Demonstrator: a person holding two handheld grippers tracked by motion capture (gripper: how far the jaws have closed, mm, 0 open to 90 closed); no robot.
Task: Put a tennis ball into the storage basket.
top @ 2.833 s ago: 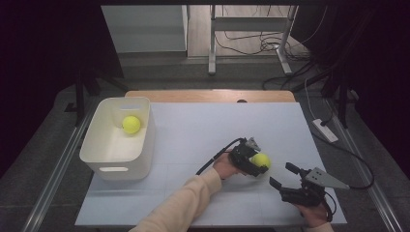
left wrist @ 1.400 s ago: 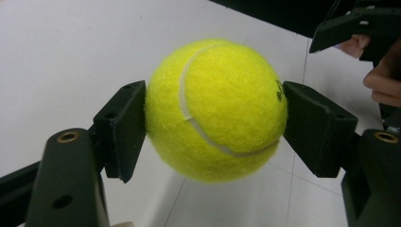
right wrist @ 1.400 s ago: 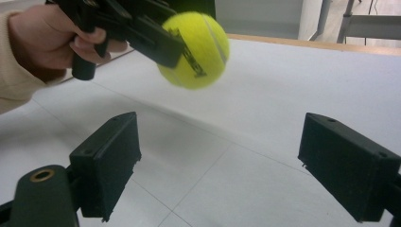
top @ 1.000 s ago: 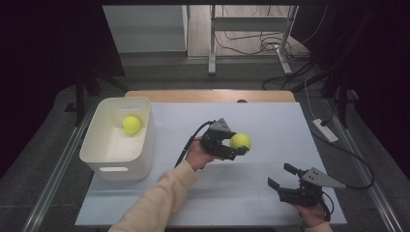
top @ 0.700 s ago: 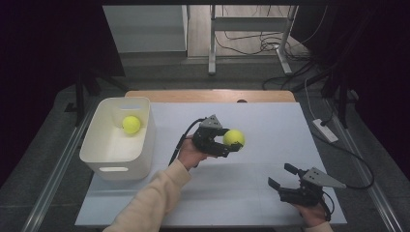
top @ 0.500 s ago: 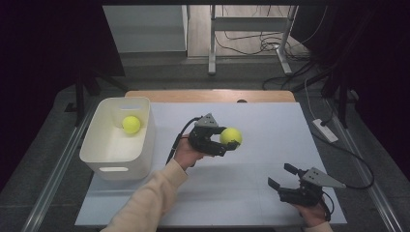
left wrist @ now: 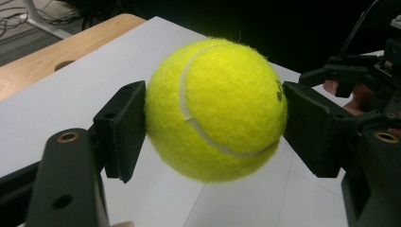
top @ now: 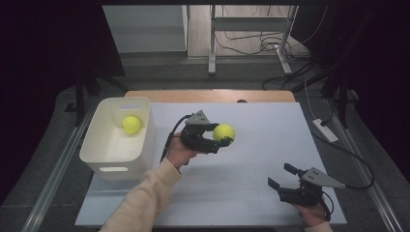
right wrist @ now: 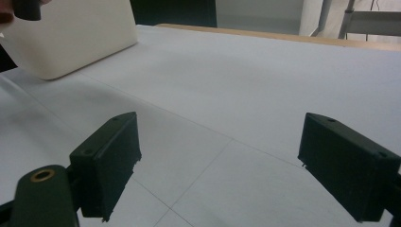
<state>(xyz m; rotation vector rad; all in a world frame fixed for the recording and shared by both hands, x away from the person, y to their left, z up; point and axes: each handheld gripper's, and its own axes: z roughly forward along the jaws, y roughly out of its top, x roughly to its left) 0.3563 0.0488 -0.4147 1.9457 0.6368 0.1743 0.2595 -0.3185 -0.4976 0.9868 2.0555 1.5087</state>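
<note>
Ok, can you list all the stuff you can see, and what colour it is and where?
Fuzzy yellow tennis balls: two; one inside the tub, one held above the table's middle.
White plastic tub: one, table's left side.
White table top: one, with a wooden strip along its far edge.
White power strip: one, on the floor at the right.
Left gripper: black, shut on the held ball.
Right gripper: black, open, low at the near right.

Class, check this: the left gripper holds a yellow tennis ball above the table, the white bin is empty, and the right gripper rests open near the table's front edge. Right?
Not quite. The white bin is not empty: the high view shows a second tennis ball inside it. The rest stands: the left gripper clamps a yellow tennis ball, and the right gripper is open.
</note>
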